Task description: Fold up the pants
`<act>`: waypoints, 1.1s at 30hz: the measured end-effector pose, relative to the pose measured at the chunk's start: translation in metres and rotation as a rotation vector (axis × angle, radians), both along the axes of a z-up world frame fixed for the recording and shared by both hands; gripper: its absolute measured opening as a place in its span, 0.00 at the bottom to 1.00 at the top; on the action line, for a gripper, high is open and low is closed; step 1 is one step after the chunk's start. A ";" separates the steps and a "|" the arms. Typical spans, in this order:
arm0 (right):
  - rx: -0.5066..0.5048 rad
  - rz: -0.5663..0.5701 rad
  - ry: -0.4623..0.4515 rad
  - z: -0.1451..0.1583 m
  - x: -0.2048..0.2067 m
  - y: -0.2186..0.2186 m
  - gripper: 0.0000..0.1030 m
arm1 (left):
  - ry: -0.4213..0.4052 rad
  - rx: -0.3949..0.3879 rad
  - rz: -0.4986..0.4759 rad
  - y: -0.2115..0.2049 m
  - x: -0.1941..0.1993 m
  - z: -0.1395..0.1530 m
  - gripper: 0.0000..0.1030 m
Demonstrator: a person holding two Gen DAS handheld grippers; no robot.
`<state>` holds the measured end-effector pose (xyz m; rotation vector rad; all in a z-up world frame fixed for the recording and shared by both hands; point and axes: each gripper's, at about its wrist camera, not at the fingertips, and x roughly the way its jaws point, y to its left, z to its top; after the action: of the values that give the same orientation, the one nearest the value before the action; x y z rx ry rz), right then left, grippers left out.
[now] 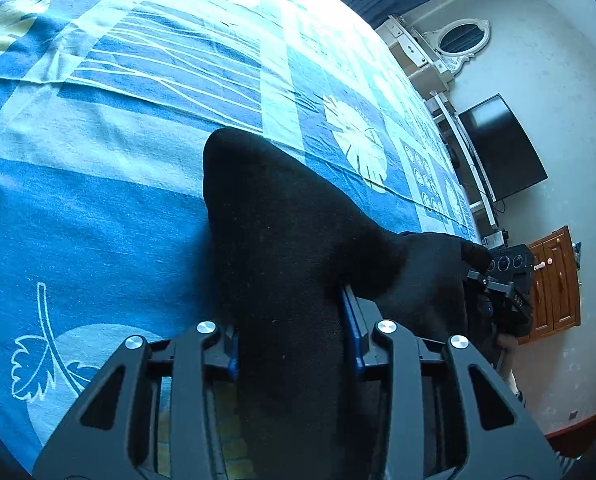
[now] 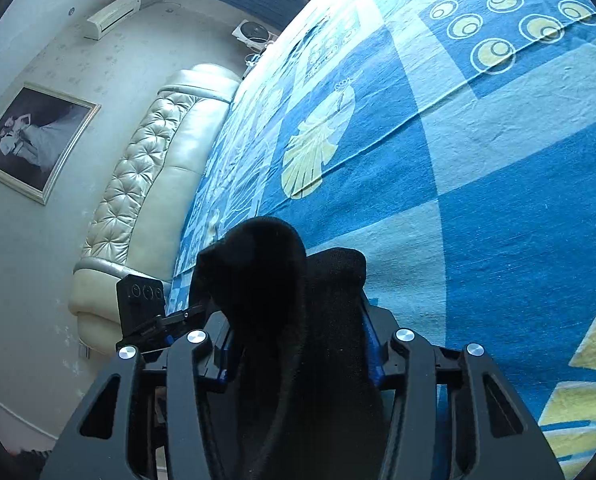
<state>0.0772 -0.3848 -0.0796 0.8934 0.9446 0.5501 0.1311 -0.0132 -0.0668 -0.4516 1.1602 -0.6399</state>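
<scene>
The black pants (image 1: 282, 216) are lifted above a bed with a blue patterned cover (image 1: 98, 208). My left gripper (image 1: 292, 332) is shut on the black cloth, which bulges up between and over its jaws and hides the tips. The cloth stretches right to my right gripper (image 1: 506, 280), seen at the right edge. In the right wrist view my right gripper (image 2: 298, 344) is shut on a bunched fold of the pants (image 2: 274, 280). The left gripper (image 2: 146, 308) shows at its left. The rest of the pants is hidden below both views.
The bed cover (image 2: 458, 160) fills most of both views. A cream tufted headboard (image 2: 146, 176) and a framed picture (image 2: 34, 140) are to the left. A dark TV screen (image 1: 502, 148), white shelves and a wooden cabinet (image 1: 558, 280) stand by the wall.
</scene>
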 end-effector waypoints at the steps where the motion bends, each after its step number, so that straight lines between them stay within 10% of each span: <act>1: 0.006 -0.006 -0.015 0.005 0.002 0.001 0.42 | -0.009 0.002 0.009 0.002 0.002 0.005 0.30; 14: 0.027 -0.034 0.003 -0.002 0.113 0.038 0.37 | -0.081 0.178 0.098 0.032 0.090 0.021 0.29; 33: 0.081 -0.064 0.059 -0.033 0.107 0.031 0.38 | -0.087 0.148 0.120 0.047 0.087 0.003 0.38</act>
<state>0.1845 -0.3536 -0.1122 1.0134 0.9491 0.5126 0.2182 0.0339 -0.0642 -0.3613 1.0808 -0.4619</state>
